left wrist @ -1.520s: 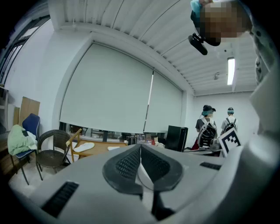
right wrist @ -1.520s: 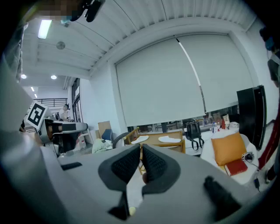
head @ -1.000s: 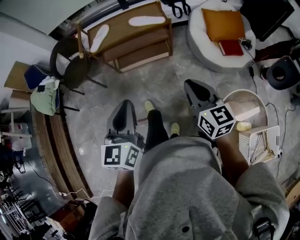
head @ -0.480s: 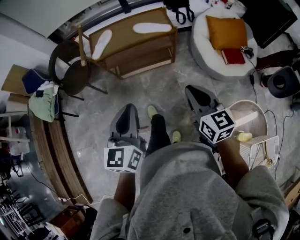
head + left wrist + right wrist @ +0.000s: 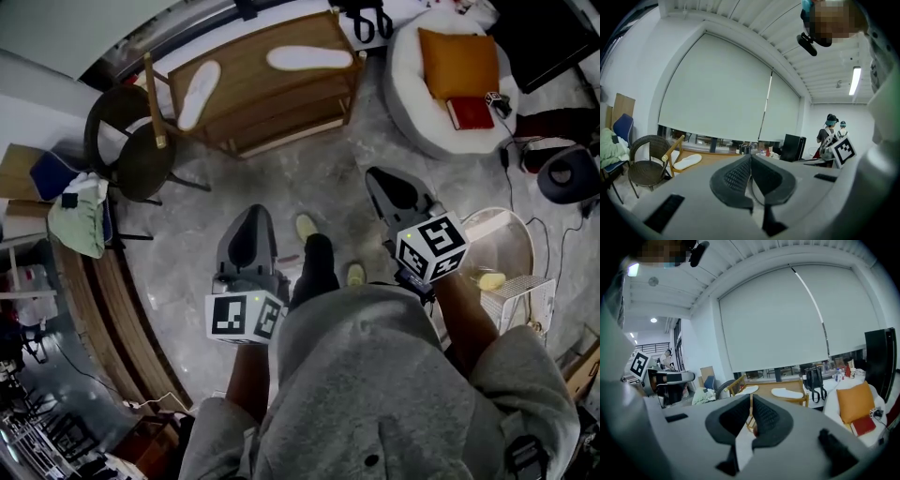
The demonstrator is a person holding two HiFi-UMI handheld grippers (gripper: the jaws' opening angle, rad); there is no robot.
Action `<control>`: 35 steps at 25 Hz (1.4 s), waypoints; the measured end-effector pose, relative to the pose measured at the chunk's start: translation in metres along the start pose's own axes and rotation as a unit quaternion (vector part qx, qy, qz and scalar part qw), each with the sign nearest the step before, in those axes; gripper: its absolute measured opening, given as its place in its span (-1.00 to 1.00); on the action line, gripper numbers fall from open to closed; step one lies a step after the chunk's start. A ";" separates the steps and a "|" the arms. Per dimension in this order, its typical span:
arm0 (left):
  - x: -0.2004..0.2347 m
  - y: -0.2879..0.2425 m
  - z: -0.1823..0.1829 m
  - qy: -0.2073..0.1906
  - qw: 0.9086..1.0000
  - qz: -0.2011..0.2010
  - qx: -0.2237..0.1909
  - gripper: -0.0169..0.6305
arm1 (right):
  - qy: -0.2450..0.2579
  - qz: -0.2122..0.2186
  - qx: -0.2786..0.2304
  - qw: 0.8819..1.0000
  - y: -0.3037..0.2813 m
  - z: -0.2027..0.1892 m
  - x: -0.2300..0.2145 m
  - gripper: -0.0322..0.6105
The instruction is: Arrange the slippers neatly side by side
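Right now I see the left slipper [image 5: 199, 94] and right slipper [image 5: 313, 58] lying well apart on the wooden rack [image 5: 253, 77], beside a round chair [image 5: 131, 155]. My left gripper [image 5: 250, 216] and right gripper [image 5: 375, 176] hover over the grey marbled floor [image 5: 309, 173], jaws closed on nothing.

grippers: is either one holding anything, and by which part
Nothing is held: the left gripper and right gripper are both shut and empty.

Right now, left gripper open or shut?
Shut. The left gripper is empty: its dark pads meet at the tips, nothing between them.
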State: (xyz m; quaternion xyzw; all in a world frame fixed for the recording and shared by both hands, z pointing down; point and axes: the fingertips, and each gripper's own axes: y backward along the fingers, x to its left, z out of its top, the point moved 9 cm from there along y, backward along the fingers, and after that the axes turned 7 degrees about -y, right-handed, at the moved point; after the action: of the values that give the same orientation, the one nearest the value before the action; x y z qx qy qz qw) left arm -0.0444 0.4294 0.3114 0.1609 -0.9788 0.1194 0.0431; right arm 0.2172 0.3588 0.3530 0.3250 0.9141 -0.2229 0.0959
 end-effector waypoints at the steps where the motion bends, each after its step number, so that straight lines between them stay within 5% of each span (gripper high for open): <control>1: 0.006 -0.007 0.002 0.001 1.000 -0.001 0.000 -0.90 | 0.001 0.000 0.001 1.000 -0.008 0.004 -0.001 -0.80; 35: 0.173 -0.105 0.045 0.007 1.000 -0.015 -0.007 -0.90 | 0.060 -0.033 0.004 0.998 -0.181 0.090 0.016 -0.80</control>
State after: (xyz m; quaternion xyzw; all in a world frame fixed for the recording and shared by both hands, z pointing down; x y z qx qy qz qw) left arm -0.1757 0.2687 0.3117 0.1747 -0.9767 0.1126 0.0533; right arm 0.0929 0.2007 0.3315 0.3081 0.9275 -0.2092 0.0319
